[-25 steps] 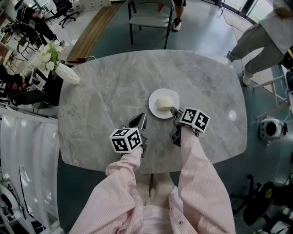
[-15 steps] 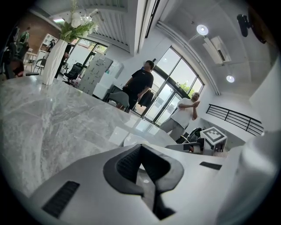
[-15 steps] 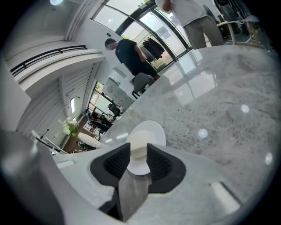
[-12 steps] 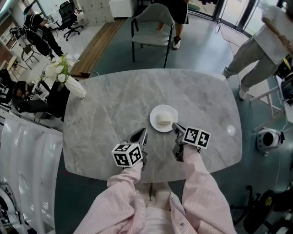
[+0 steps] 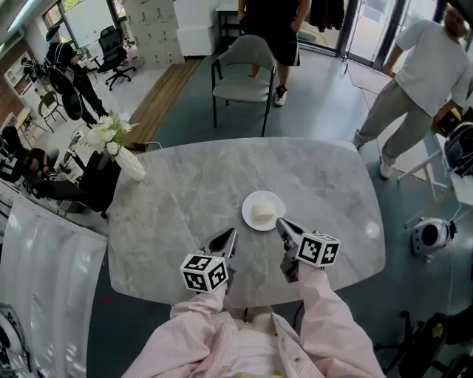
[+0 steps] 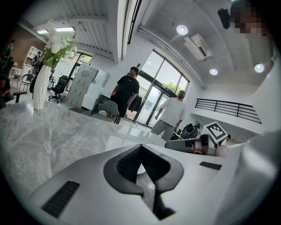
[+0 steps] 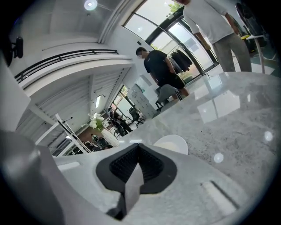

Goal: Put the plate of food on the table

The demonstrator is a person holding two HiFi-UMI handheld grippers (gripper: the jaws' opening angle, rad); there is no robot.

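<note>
1. The plate (image 5: 263, 210) sits flat on the marble table (image 5: 177, 199), a little right of centre and toward your near edge. The pale block of food (image 5: 261, 212) is on its middle. As I read it, the setting-down is done and only a clean retreat is left.
2. Your right gripper (image 5: 280, 222) is pressed together. Its jaws have just been closing, with nothing between the pads. In the head view its tip points at the plate's near-right rim and lies just beside it. Draw it back toward yourself along its own line. A sideways sweep could clip the rim and slide the plate.
3. Your left gripper (image 5: 231, 233) is likewise closed and empty, near-left of the plate and apart from it. Just keep it off the dish.
4. Don't nudge the plate again. It stands well in from every edge and looks stable.
5. A white vase (image 5: 131, 164) of white flowers (image 5: 107, 135) leans at the table's far-left edge, well apart from the plate and out of your way.
6. A grey chair (image 5: 247, 70) stands beyond the far edge, with one person (image 5: 273, 22) behind it. Another person (image 5: 414, 74) is on the floor at far right. Neither is near the plate.
7. I see nothing blocking the way back toward you.
</note>
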